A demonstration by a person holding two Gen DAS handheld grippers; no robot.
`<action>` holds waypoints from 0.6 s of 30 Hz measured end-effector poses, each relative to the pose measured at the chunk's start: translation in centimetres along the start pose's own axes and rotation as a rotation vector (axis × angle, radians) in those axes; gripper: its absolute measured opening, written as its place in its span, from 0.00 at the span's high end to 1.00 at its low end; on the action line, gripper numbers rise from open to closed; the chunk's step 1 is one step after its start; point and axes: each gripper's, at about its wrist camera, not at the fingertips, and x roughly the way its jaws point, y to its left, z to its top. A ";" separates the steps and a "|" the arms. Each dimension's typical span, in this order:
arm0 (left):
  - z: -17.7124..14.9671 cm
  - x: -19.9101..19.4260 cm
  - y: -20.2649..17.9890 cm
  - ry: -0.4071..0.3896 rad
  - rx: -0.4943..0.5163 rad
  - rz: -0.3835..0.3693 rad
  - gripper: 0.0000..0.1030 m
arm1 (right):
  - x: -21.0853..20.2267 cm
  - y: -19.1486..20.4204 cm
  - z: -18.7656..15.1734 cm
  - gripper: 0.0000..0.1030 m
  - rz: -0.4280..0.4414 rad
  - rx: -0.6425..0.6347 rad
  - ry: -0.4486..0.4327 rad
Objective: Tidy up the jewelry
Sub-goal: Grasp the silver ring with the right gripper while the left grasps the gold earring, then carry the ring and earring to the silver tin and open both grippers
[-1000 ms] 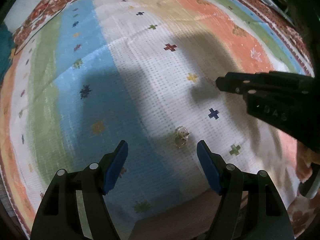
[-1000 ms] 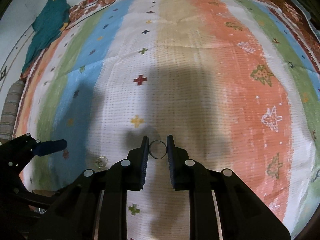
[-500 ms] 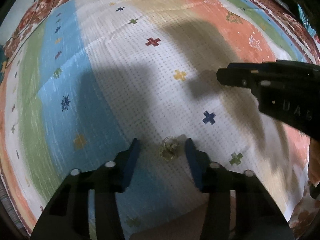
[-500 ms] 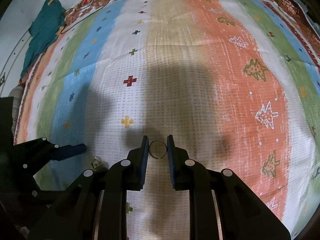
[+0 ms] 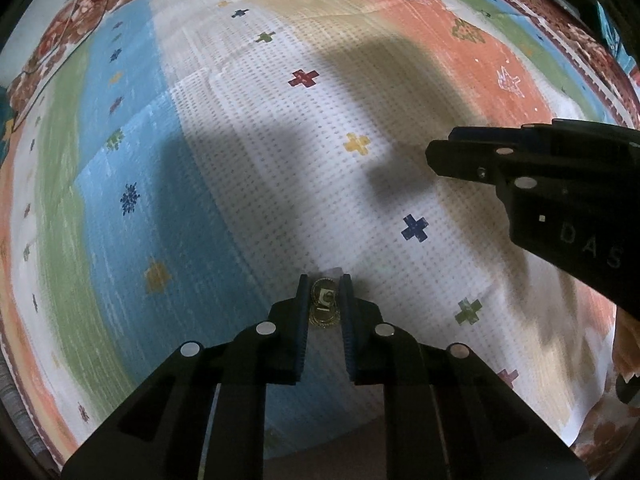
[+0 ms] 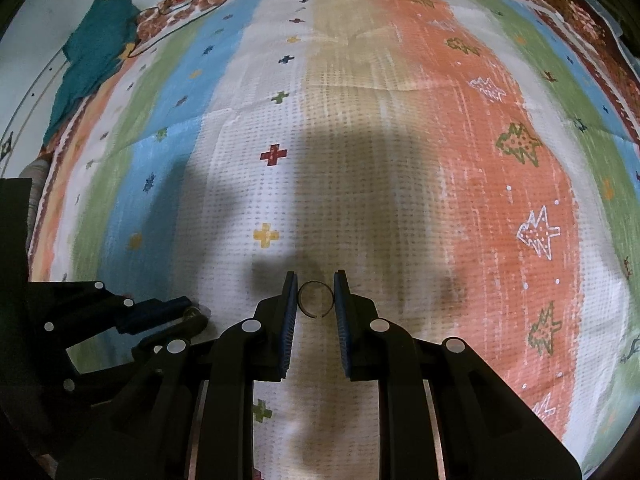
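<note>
The left claw [image 5: 324,300] has just been closing and now pinches the small gold earrings [image 5: 322,307] on the striped cloth [image 5: 240,160]. The right claw [image 6: 316,298] grips a thin metal ring [image 6: 315,298]. Nothing looks put away yet

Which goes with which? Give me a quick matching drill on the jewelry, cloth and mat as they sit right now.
Things:
1. gold earrings
2. thin open ring
3. teal cloth
4. red cross

States:
A. lying off the mat's far left corner
B. between the left tool's pads
C. printed on the mat's white stripe
D. between the right tool's pads

Pairs: 1-B, 2-D, 3-A, 4-C
</note>
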 end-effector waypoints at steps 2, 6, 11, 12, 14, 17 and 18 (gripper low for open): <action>-0.2 -0.1 0.0 0.000 -0.003 0.002 0.87 | -0.2 0.1 -0.1 0.81 0.000 -0.004 -0.004; -1.0 -0.8 0.7 -0.009 -0.015 0.007 0.87 | -0.3 0.5 -0.4 0.81 -0.005 -0.019 -0.004; -1.0 -2.2 1.5 -0.030 -0.033 0.006 0.90 | -0.7 1.5 -1.0 0.81 -0.013 -0.057 -0.010; -0.9 -2.6 1.9 -0.033 -0.035 0.006 0.90 | -0.9 1.7 -1.0 0.81 -0.012 -0.062 -0.013; -1.1 -3.1 2.3 -0.042 -0.044 0.003 0.90 | -1.3 2.2 -1.2 0.81 -0.010 -0.074 -0.022; -1.3 -4.2 2.8 -0.063 -0.062 -0.001 0.90 | -1.7 2.7 -1.5 0.81 -0.011 -0.092 -0.032; -1.6 -4.5 2.6 -0.072 -0.068 -0.006 0.90 | -1.9 2.9 -1.7 0.81 -0.010 -0.096 -0.035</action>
